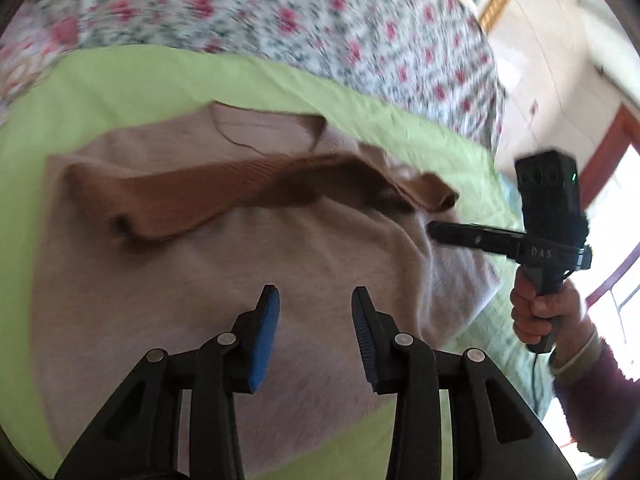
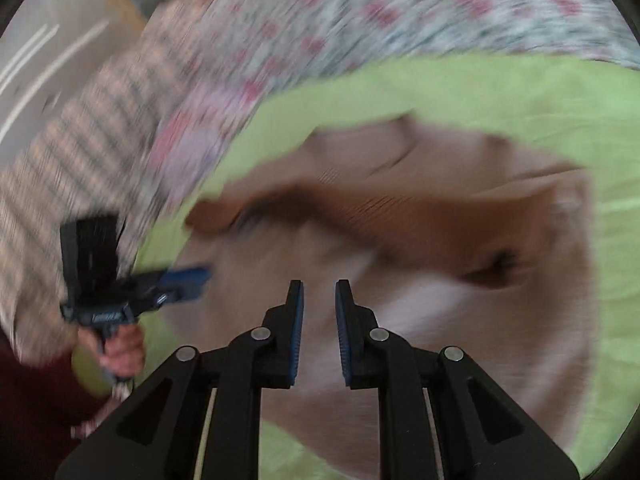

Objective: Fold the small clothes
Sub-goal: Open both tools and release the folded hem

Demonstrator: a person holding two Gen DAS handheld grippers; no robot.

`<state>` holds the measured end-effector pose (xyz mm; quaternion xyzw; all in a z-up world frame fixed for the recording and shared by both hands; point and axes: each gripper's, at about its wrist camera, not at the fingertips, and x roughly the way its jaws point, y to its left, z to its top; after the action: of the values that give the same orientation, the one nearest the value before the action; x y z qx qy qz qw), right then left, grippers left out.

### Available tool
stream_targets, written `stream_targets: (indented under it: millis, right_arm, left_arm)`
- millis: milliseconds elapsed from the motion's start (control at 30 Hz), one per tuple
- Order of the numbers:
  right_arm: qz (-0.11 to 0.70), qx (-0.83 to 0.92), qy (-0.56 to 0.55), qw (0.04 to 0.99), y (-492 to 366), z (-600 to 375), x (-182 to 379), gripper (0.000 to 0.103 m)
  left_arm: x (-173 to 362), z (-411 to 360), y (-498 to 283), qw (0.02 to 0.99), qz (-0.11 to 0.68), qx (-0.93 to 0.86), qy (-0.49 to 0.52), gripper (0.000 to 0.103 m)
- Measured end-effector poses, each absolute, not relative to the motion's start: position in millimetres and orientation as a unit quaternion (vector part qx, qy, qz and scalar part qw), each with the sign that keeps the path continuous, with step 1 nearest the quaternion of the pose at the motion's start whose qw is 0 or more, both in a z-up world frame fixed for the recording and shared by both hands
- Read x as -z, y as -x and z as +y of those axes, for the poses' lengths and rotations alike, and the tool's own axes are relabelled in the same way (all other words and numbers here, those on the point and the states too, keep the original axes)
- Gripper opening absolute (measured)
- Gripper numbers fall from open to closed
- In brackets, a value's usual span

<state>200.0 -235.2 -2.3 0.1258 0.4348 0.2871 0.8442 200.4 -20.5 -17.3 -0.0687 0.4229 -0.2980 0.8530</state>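
Observation:
A small pale pink garment [image 1: 208,280] with a brown ribbed band [image 1: 224,196] across it lies on a light green cloth [image 1: 132,80]. My left gripper [image 1: 316,300] is open and empty just above the garment's near part. In the left wrist view my right gripper [image 1: 436,236] hangs at the garment's right edge, seen side-on. In the blurred right wrist view my right gripper [image 2: 319,294] is open and empty above the garment [image 2: 400,300], with the brown band [image 2: 420,216] beyond it. My left gripper [image 2: 196,276] shows there at the garment's left edge.
The green cloth [image 2: 520,88] lies on a bed with a floral cover [image 1: 320,16]. A striped fabric [image 2: 80,152] lies at the left in the right wrist view. A white wall and a red-framed window [image 1: 616,184] stand to the right.

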Motion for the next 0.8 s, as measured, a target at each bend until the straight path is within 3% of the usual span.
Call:
stream_targets:
  millis: [100,167,267,400,567,800]
  right_arm:
    - [0.483,-0.268,-0.112,0.826,-231.5,-237.0,21.1,0.017]
    - [0.498,-0.219,-0.080,0.835,-250.9,-246.4,29.6,0.017]
    - [0.488,-0.169,-0.082,0.853,-273.6,-267.2,29.7,0.014]
    - [0.439,-0.062,-0.149,0.884,-289.2,-316.2,24.7,0.014]
    - [0.404,-0.017,-0.220,0.888,-273.7,-342.5,25.9,0.014]
    - [0.361,-0.050,-0.230,0.902,-192.8,-322.2,-9.8,0.017]
  left_arm:
    - [29.7,-25.0,-227.3,0.852,0.446,0.272,0.040,0.037]
    - [36.0,-16.8,-246.0,0.852,0.459,0.249,0.039,0.024]
    - [39.6,7.3,-280.2,0.854,0.467,0.222,0.055,0.012]
    - [35.1,39.8,-307.0,0.877,0.448,0.162,0.064,0.013]
    - [44.2,87.7,-316.1,0.881,0.429,0.117,0.160,0.013]
    - [24.4,90.9,-259.9,0.890,0.399,0.108,0.195,0.021]
